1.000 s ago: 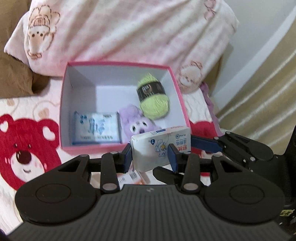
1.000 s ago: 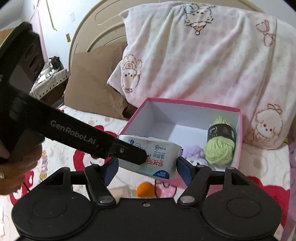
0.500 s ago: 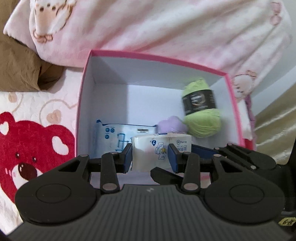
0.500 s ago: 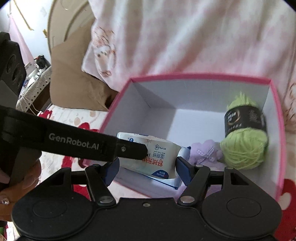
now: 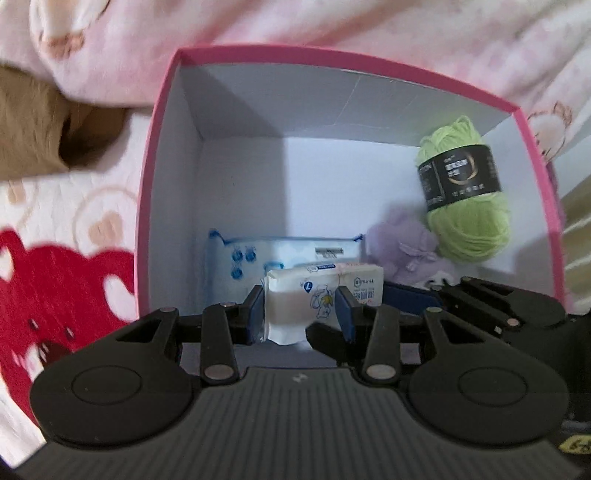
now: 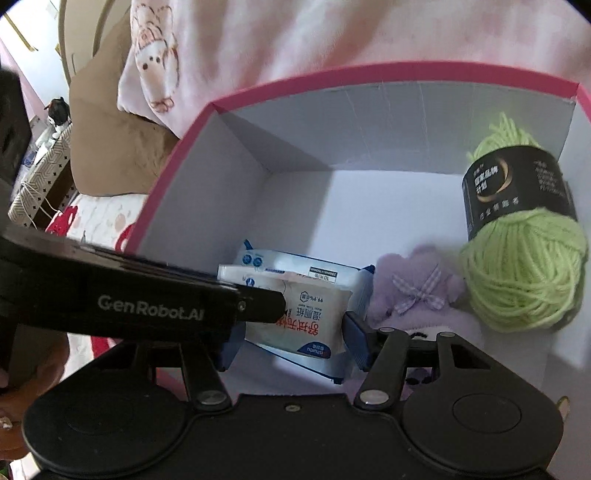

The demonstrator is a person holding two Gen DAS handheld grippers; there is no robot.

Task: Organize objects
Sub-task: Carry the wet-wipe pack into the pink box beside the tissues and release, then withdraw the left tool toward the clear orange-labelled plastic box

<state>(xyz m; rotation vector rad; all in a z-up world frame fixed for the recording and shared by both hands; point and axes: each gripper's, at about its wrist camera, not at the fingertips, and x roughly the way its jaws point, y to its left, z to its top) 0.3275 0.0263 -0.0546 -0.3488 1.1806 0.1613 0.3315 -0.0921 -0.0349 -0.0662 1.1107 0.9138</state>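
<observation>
Your left gripper (image 5: 301, 308) has the white wet-wipe pack (image 5: 325, 295) clamped between its blue fingers (image 5: 255, 308), and you're holding it inside the pink box (image 5: 159, 147), low at the near wall, right over the flat blue-and-white wipe packet (image 5: 258, 254) lying on the box floor. Your right gripper (image 6: 291, 332) is in there too, its fingers (image 6: 356, 334) straddling the same pack (image 6: 310, 321) from the other side and closing in on it; the right one sits just at the pack's edge, and you can't tell from here whether either presses yet. In the right wrist view, the left gripper's long black finger (image 6: 147, 295) cuts across from the left and ends on the pack's top face. Just right of the pack lies the purple plush toy (image 6: 417, 291) with its gingham bow, touching the lime-green yarn ball (image 6: 524, 258) with a black label, which leans in the far right corner. The rest of the white floor (image 5: 251, 177) toward the far left is bare. Outside, the box sits on a bed sheet printed with red bears (image 5: 55, 280), with a pink cartoon blanket (image 5: 332, 29) heaped behind the far wall and a brown pillow (image 5: 29, 129) off to the left.
</observation>
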